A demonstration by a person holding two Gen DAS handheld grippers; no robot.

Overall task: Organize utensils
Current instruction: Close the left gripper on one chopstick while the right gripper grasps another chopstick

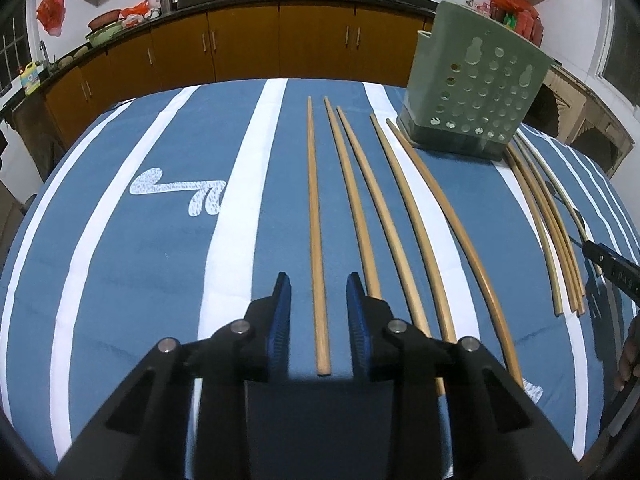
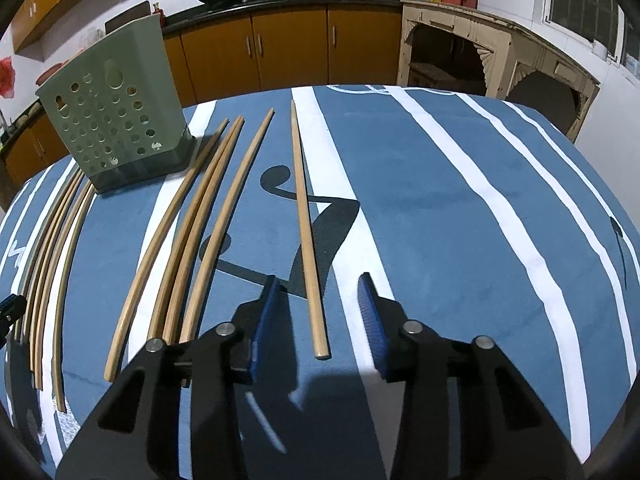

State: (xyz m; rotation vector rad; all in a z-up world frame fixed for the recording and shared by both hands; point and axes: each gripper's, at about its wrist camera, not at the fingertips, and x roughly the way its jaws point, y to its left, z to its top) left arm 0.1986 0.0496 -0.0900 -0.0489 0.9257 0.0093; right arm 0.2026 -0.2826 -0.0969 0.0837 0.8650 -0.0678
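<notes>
Several wooden chopsticks lie in rows on the blue striped cloth (image 1: 160, 260). In the left wrist view the leftmost chopstick (image 1: 313, 200) runs between the fingers of my left gripper (image 1: 318, 280). A gap shows on each side of it, so the pads are not pressing. In the right wrist view the rightmost chopstick (image 2: 304, 220) lies between the fingers of my right gripper (image 2: 319, 280), also with gaps beside it. A green perforated utensil holder (image 1: 472, 92) (image 2: 116, 108) stands upright at the far end of the rows.
More chopsticks (image 1: 400, 208) (image 2: 200, 232) lie between the two grippers, and a tight bundle (image 1: 556, 232) sits beyond the holder. The table's far edge (image 1: 240, 82) faces orange kitchen cabinets (image 1: 240, 44). A worn cream cabinet (image 2: 480, 60) stands at the right.
</notes>
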